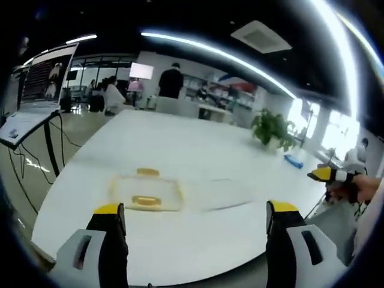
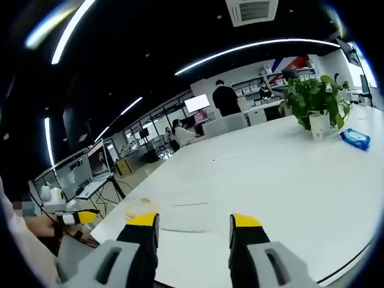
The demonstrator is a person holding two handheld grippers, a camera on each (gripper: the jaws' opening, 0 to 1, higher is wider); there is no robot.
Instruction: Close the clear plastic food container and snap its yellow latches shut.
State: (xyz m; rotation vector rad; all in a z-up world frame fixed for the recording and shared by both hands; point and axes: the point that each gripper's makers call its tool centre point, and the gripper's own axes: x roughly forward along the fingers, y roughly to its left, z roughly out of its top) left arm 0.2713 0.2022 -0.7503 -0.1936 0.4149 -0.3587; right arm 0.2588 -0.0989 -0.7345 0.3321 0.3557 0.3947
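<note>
Approach step, nothing engaged yet: the clear plastic food container (image 1: 146, 192) lies on the white bench (image 1: 198, 156) near its front edge, ahead of the left hand-held gripper (image 1: 195, 219), whose jaws are spread wide and empty; the right hand-held gripper (image 2: 194, 231) is likewise spread and empty, with the container (image 2: 141, 210) off to its left. Two yellow latches (image 1: 147, 172) show on the near and far sides, and the lid looks to be lying flat on it, though whether it is seated I cannot tell. Judgement: next, bring both grippers down to the container, press the lid home, then push each latch shut while steadying the light box against sliding.
</note>
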